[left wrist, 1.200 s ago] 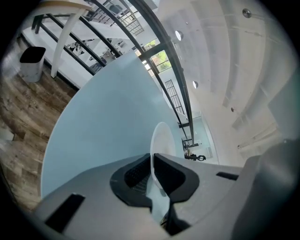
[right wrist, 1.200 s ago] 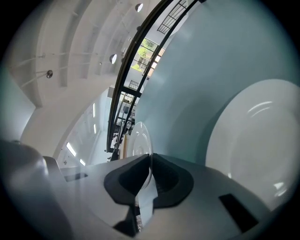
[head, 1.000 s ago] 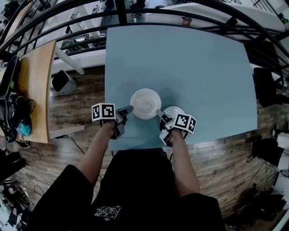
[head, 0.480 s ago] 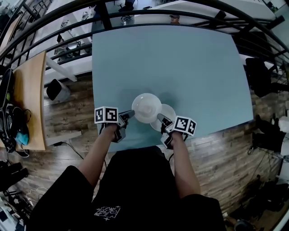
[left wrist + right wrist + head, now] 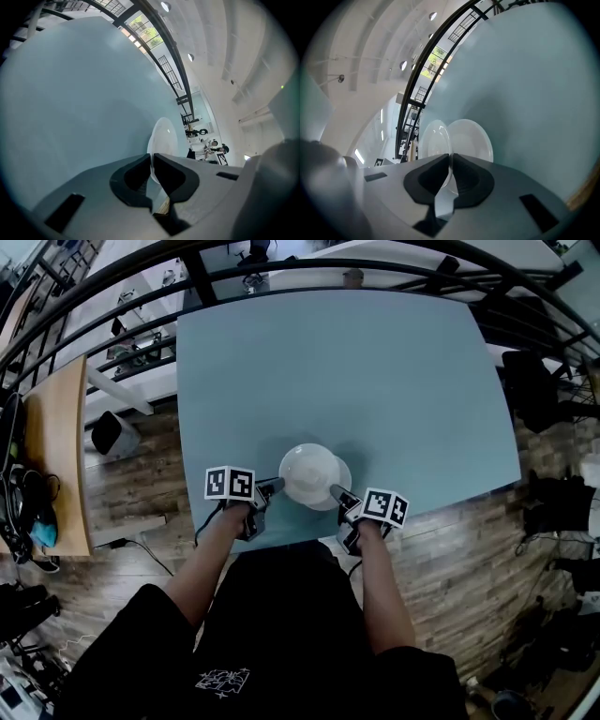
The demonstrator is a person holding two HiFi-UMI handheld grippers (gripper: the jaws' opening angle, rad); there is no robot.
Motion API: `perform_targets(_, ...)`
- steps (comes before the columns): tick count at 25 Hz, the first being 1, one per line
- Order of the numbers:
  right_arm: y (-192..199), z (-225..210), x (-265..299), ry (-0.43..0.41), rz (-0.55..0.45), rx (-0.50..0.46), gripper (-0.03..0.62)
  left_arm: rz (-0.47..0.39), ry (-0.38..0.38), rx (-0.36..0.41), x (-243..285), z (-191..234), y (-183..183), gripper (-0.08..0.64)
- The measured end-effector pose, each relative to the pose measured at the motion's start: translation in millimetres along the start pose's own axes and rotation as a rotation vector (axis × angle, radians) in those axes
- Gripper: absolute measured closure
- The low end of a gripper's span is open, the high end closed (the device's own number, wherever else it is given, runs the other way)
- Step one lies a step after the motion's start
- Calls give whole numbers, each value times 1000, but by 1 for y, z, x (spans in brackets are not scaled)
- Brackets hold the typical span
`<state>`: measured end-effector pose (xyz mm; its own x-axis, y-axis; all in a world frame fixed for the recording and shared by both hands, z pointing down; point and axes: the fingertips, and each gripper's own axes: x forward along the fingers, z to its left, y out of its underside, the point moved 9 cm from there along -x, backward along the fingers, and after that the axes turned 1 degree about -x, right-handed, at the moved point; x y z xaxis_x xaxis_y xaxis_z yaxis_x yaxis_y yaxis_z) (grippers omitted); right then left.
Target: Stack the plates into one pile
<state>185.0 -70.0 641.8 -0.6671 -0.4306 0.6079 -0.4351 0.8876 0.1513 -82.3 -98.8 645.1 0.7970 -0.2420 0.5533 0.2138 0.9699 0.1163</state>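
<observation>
A white plate point(image 5: 307, 472) is held just above the light blue table point(image 5: 375, 381), near its front edge. My left gripper point(image 5: 273, 487) is shut on its left rim, my right gripper point(image 5: 334, 492) on its right rim. A second white plate point(image 5: 346, 478) lies on the table beneath it, and only its right edge shows. In the left gripper view the held plate point(image 5: 163, 140) runs edge-on out of the closed jaws. In the right gripper view the held plate point(image 5: 433, 138) sits in the jaws, with the lower plate point(image 5: 472, 140) just right of it.
A wooden bench point(image 5: 56, 456) carrying dark gear stands far left. A grey box point(image 5: 108, 434) sits on the wood floor beside the table. Dark railings curve round the table's far side, and dark chairs point(image 5: 530, 381) stand at the right.
Both grippers have carried the held plate to the right. It now covers most of the second plate, which lay apart from it a second ago.
</observation>
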Motion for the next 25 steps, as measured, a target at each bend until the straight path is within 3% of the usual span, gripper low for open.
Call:
perform_targets(11,0,-26,-19,67,29,-35,568,56,-45,10,31,-10,18,529)
perform_targets(25,-7,-36,-22,54,39,-18,560,79,-115,36,42,-15,17,526)
